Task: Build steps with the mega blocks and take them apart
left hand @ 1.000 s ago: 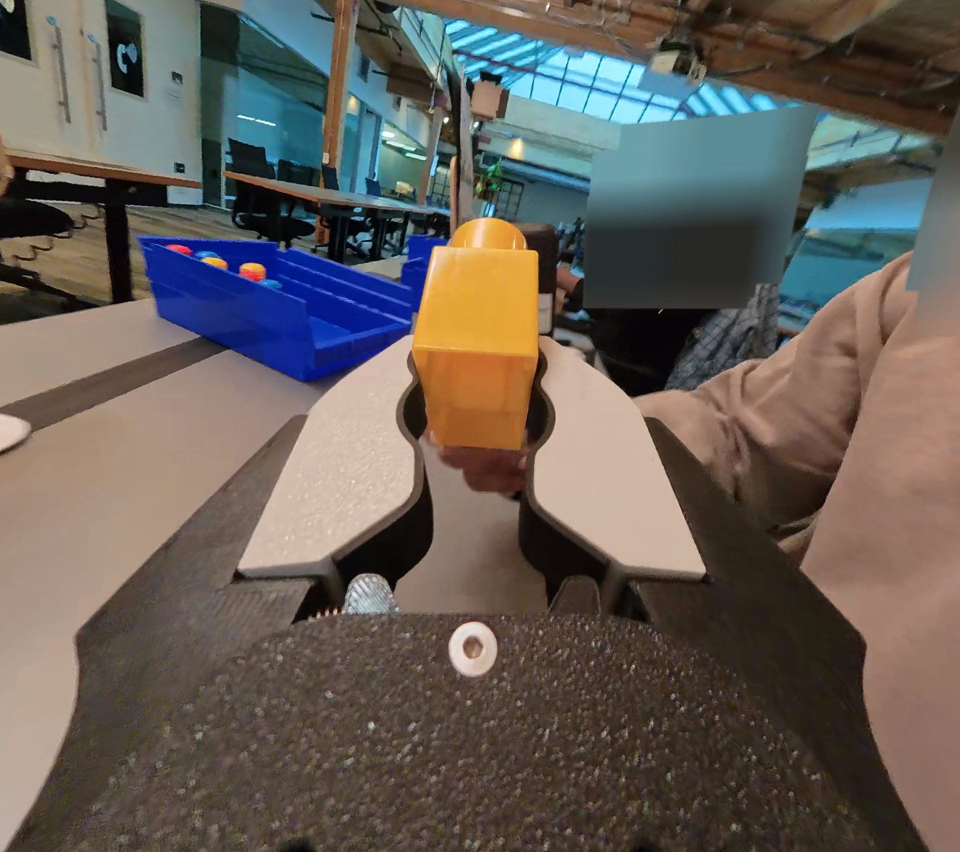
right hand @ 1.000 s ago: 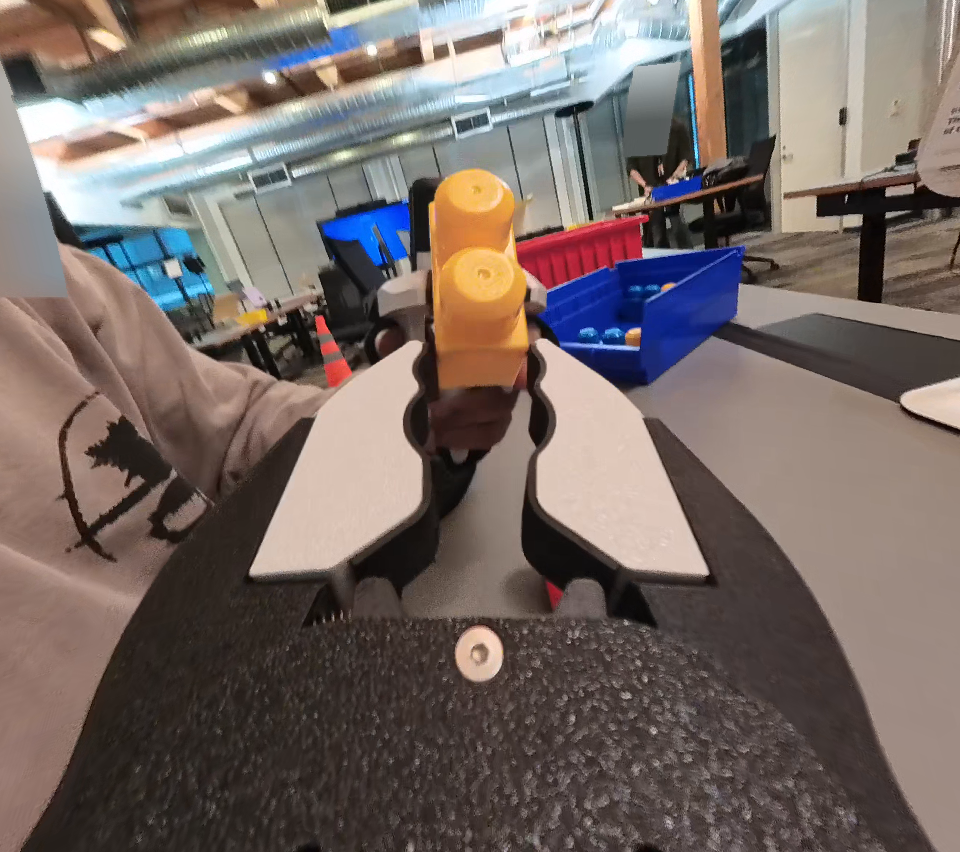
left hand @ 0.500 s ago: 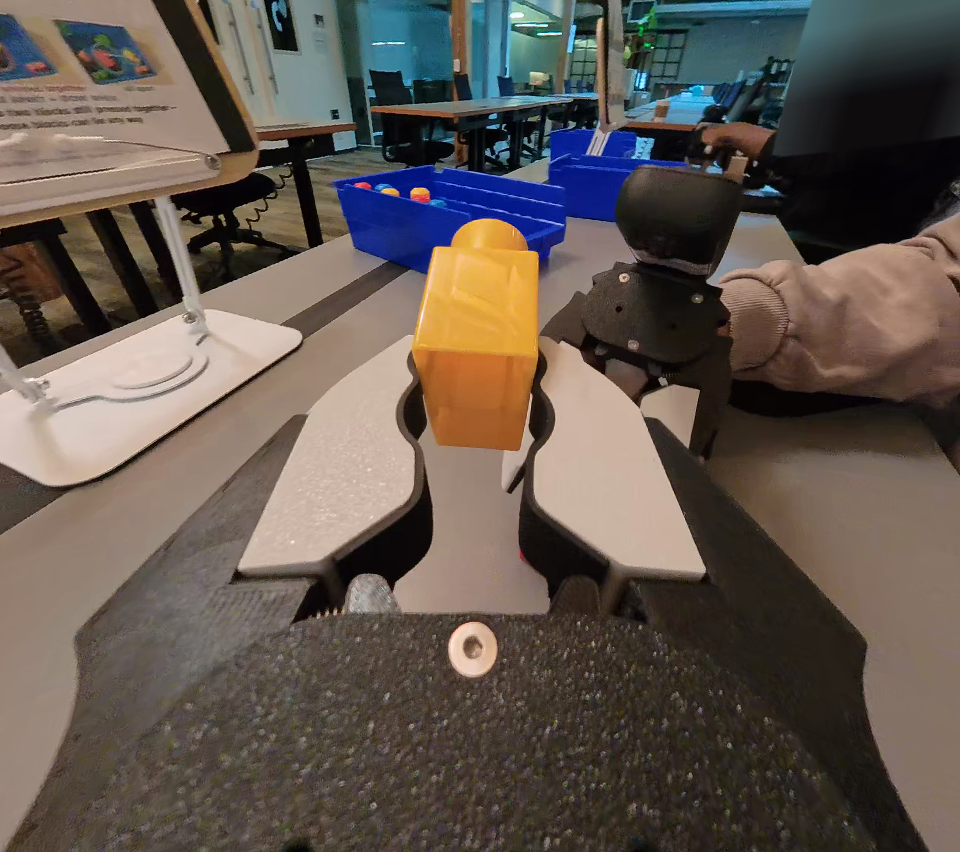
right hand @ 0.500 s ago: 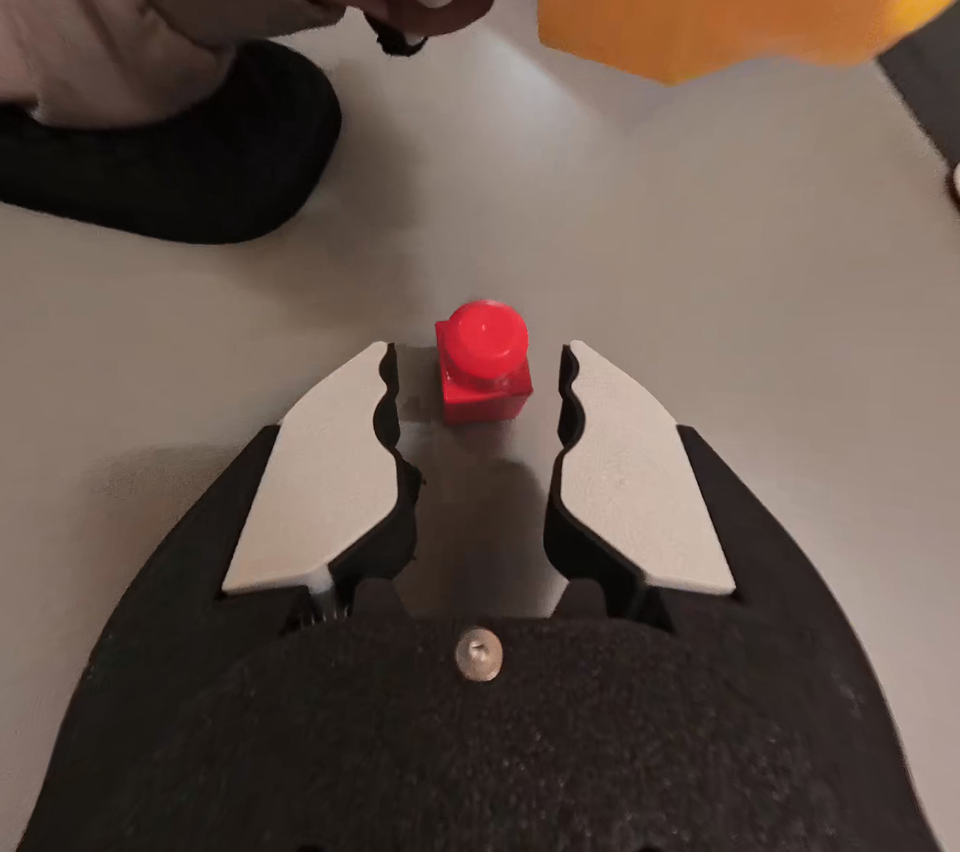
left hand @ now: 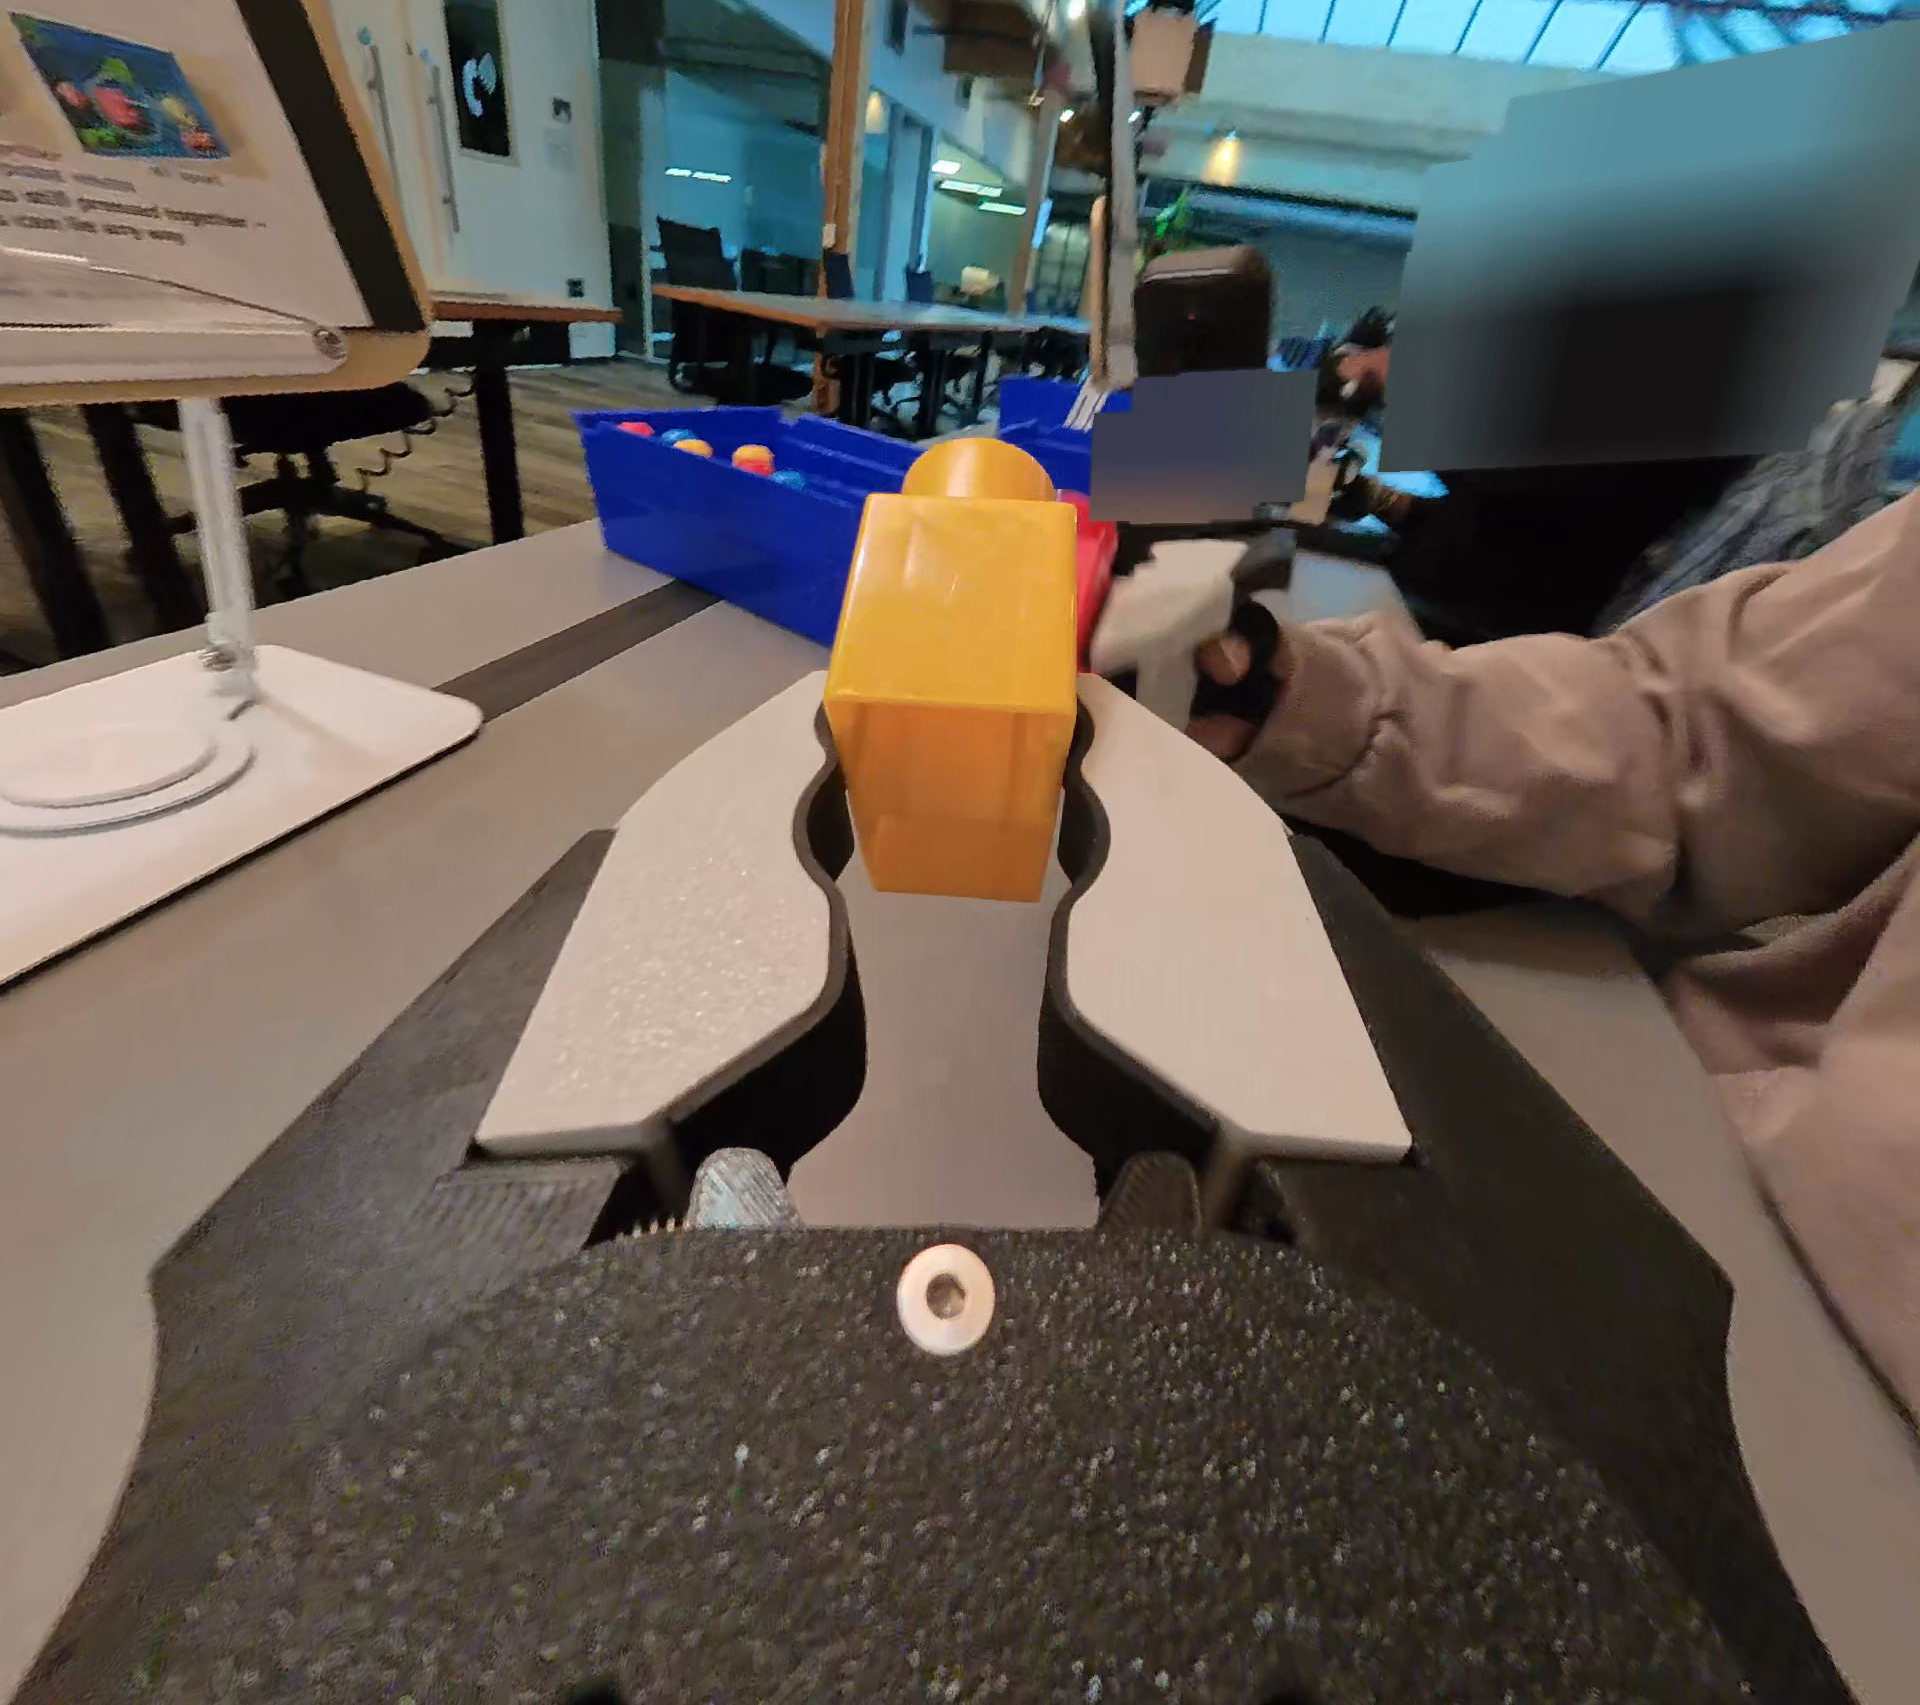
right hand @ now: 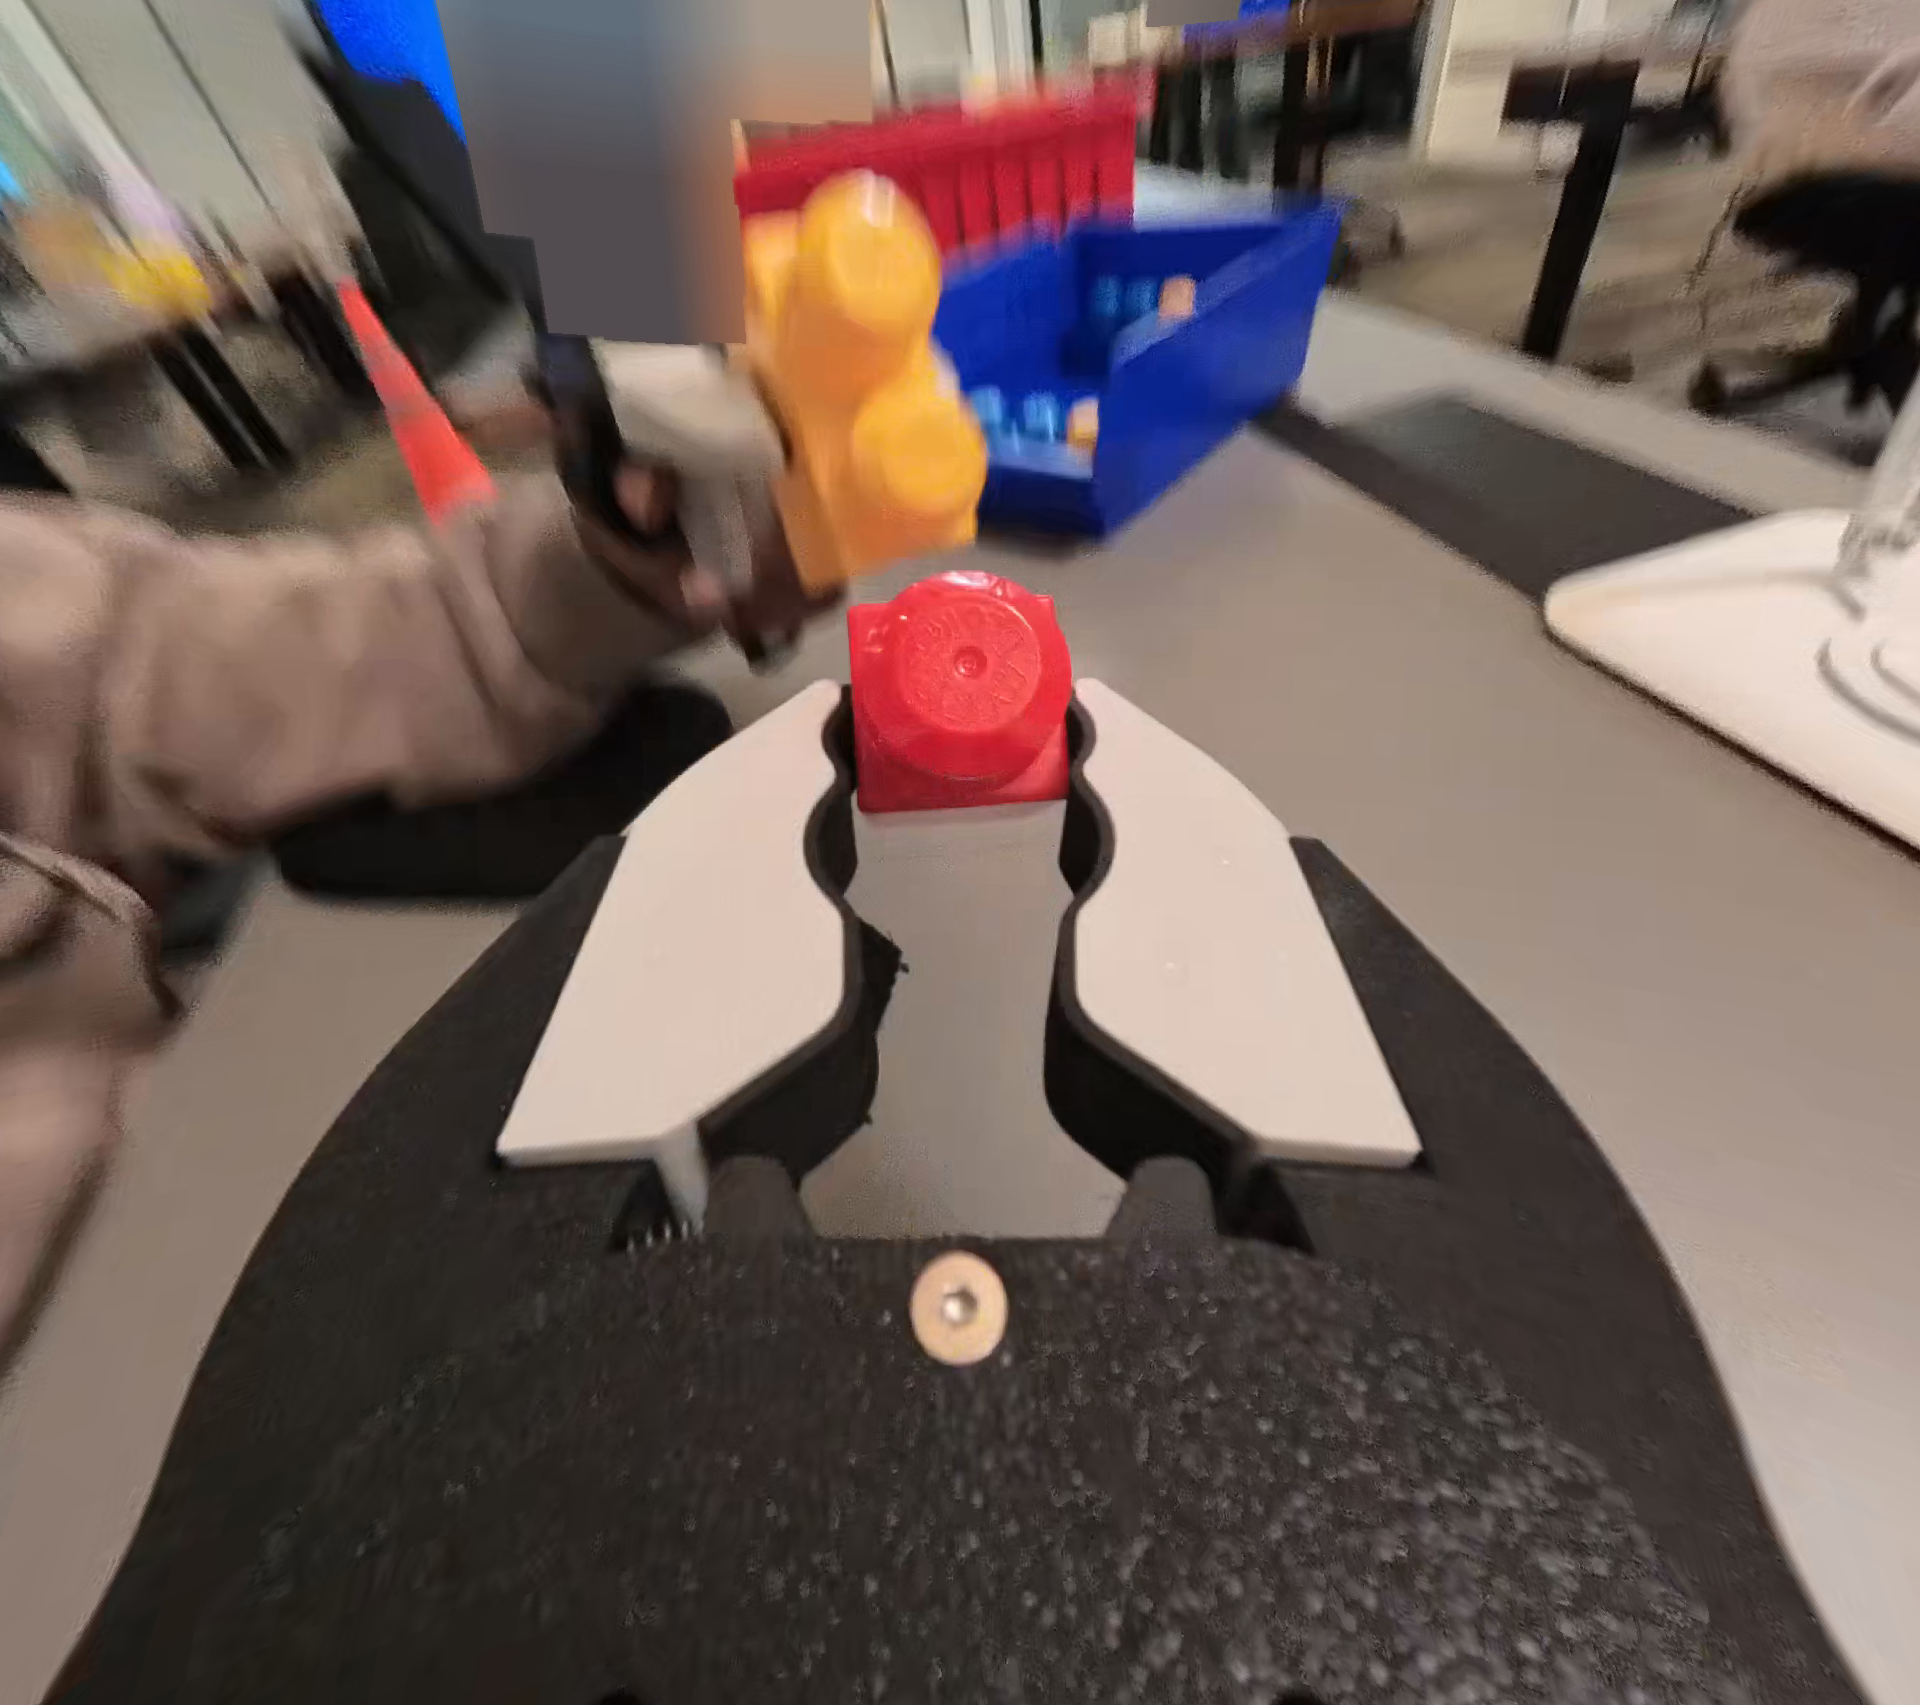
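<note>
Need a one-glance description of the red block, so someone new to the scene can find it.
Start at the grey table, in front of the blue bin. There the right tongs are shut on the red block, close by the yellow block held in the left tongs. It is the smaller of the two, with one stud; the yellow block shows two.

- We see a grey table [left hand: 312, 928] with a dark strip across it.
- We see a white stand base [left hand: 156, 751] on the table, carrying a tilted printed board [left hand: 156, 128].
- We see an orange traffic cone [right hand: 416, 429], blurred, behind the table.
</note>
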### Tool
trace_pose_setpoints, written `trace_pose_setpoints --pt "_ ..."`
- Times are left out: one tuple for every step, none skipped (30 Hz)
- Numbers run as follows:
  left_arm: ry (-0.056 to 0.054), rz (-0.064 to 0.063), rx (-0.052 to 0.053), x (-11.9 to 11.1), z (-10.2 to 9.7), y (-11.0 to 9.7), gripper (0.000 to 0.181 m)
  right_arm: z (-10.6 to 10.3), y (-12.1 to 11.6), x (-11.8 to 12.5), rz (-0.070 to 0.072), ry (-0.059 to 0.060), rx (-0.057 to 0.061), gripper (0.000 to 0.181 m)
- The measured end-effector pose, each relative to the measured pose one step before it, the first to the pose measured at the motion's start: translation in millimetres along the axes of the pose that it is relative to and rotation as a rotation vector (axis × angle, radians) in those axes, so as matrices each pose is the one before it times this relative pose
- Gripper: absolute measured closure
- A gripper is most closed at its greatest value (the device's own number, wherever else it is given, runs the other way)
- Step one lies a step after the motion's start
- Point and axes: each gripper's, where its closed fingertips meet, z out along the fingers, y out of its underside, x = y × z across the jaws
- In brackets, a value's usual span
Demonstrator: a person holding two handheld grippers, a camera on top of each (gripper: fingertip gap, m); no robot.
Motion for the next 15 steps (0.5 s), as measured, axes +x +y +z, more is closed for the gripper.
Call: trace_pose_setpoints --pt "0.0205 -0.0190 0.0172 3.68 1.13 -2.53 0.144 -9.03 -19.86 -1.17 0.0422 -0.0309 0.1235 0.145" --pt "0.0209 -0.0179 0.0167 3.92 1.35 -2.21 0.144 -7.18 -18.74 -3.11 0.0420 -0.0378 0.1135 0.145" --pt "0.0233 -0.0189 0.0124 4.15 1.59 -1.52 0.144 -5.14 -15.70 -2.74 0.0391 -0.0289 0.0932 0.145" --pt "0.0194 -0.0167 0.0084 3.62 1.93 -0.67 0.144 -3.32 -12.33 -2.52 0.0294 -0.0222 0.0725 0.145" --pt "0.0154 -0.0119 0.0039 3.23 2.31 0.25 0.144 -1.78 -8.48 -1.88 0.0206 -0.0139 0.0496 0.145" --pt "0.0156 -0.0113 0.0023 3.22 2.56 0.53 0.144 -0.43 -5.00 -2.86 0.0158 -0.0172 0.0315 0.145" --pt "0.0172 -0.0136 0.0065 3.49 2.64 -0.06 0.143 0.86 -0.75 -3.45 0.0118 -0.0176 0.0055 0.145" --pt "0.0187 -0.0149 0.0089 3.82 2.59 -0.36 0.144 1.67 2.94 -2.23 -0.0066 -0.0043 -0.0115 0.145" --pt "0.0156 -0.0111 0.0042 3.43 2.64 0.00 0.144 2.23 5.62 -2.29 -0.0149 -0.0031 -0.0222 0.145" --pt "0.0062 -0.0028 -0.0070 2.20 2.75 1.40 0.144 2.34 6.69 -2.03 -0.0099 -0.0043 -0.0263 0.145" --pt "-0.0007 0.0028 -0.0105 1.27 2.51 1.73 0.144 2.23 5.79 -2.05 -0.0027 -0.0071 -0.0173 0.145" --pt "0.0025 -0.0029 -0.0023 1.42 1.94 0.56 0.143 2.20 5.58 -1.93 0.0025 -0.0095 -0.0189 0.145" --pt "0.0006 -0.0135 0.0036 0.40 0.90 -0.55 0.144 2.03 6.51 -0.62 -0.0073 -0.0017 -0.0314 0.145" --pt "0.0059 -0.0144 -0.0019 0.59 0.42 0.09 0.144 1.58 4.76 -1.39 -0.0075 -0.0074 -0.0233 0.145" --pt "0.0076 -0.0086 -0.0032 0.74 0.34 0.56 0.143 2.20 4.94 -1.89 -0.0052 -0.0086 -0.0221 0.145"
